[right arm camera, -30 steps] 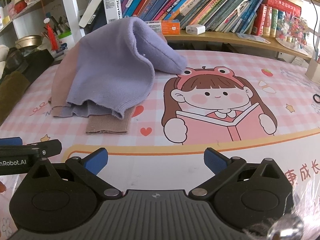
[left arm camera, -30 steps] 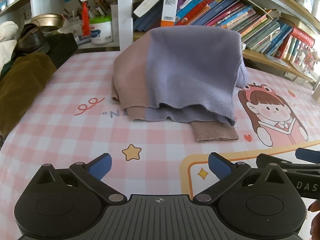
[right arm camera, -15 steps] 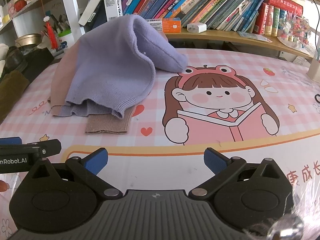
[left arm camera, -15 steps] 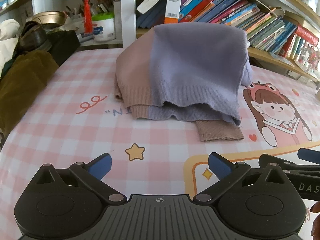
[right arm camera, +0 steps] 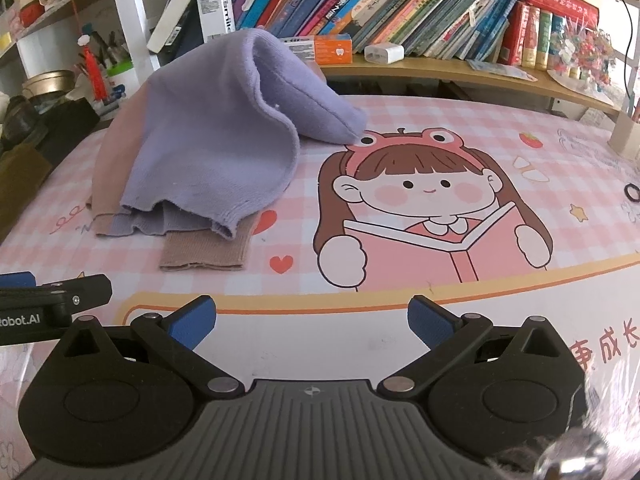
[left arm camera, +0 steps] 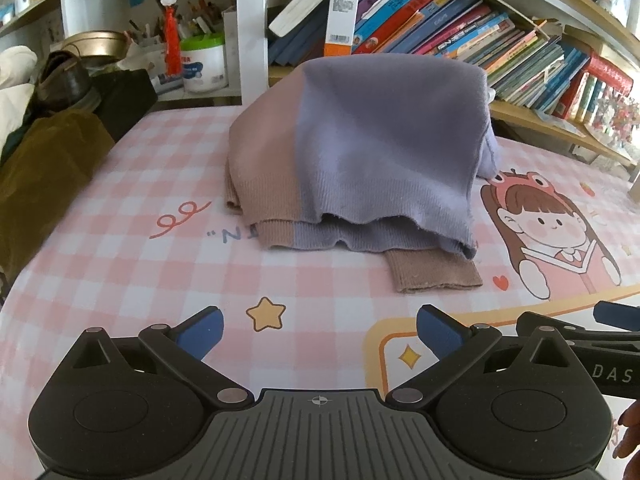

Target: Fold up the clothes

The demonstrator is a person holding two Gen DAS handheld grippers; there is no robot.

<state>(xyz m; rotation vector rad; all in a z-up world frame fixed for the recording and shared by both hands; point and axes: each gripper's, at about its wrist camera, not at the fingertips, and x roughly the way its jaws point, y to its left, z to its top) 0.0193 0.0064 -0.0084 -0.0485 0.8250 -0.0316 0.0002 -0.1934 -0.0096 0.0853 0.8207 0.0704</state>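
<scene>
A folded knit sweater, lilac and dusty pink (left arm camera: 372, 160), lies in a humped pile on the pink checked table mat (left arm camera: 120, 264), with one brown-pink ribbed cuff sticking out toward me. It also shows in the right wrist view (right arm camera: 208, 152), at the left. My left gripper (left arm camera: 320, 330) is open and empty, low over the mat in front of the sweater. My right gripper (right arm camera: 311, 322) is open and empty, to the right of the left one, over the cartoon girl print (right arm camera: 432, 212).
Bookshelves full of books (left arm camera: 460, 36) run behind the table. Dark and olive clothes (left arm camera: 44, 160) are piled at the left edge. A white tub (left arm camera: 202, 64) and a brass bowl stand on the back-left shelf. A white charger (right arm camera: 384, 53) and a small black ring (right arm camera: 632, 192) lie right.
Both grippers have shifted slightly nearer the sweater, still open. The sweater has not moved.
</scene>
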